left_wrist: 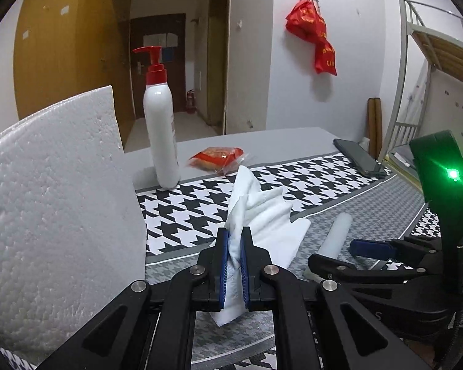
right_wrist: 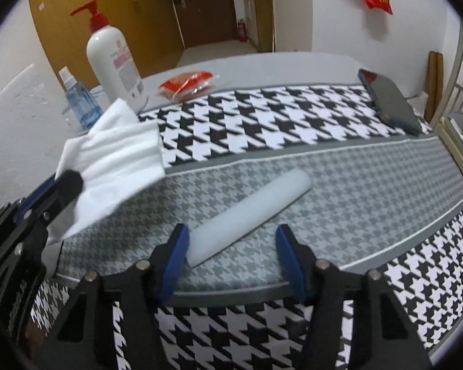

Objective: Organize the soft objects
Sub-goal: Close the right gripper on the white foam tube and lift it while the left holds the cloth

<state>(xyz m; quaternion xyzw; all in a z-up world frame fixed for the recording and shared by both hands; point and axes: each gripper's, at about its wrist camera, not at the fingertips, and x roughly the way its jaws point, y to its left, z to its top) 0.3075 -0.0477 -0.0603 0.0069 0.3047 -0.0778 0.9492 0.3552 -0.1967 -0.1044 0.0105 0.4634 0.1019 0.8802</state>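
your left gripper (left_wrist: 234, 265) is pinching a white cloth (left_wrist: 262, 215), lifted above the houndstooth mat (right_wrist: 324, 185). your right gripper (right_wrist: 231, 259) is spread, with the near end of a pale foam cylinder (right_wrist: 250, 212) lying on the mat between its blue pads (right_wrist: 176, 262), the left pad just beside it. a white pump bottle (left_wrist: 160, 129), a red snack packet (left_wrist: 216, 157) and a dark phone (right_wrist: 392, 101) sit farther back. a white foam board (left_wrist: 52, 209) stands at your left.

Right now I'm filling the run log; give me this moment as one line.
left gripper: shut on white cloth | right gripper: open around foam roll end | mat: roll lying flat
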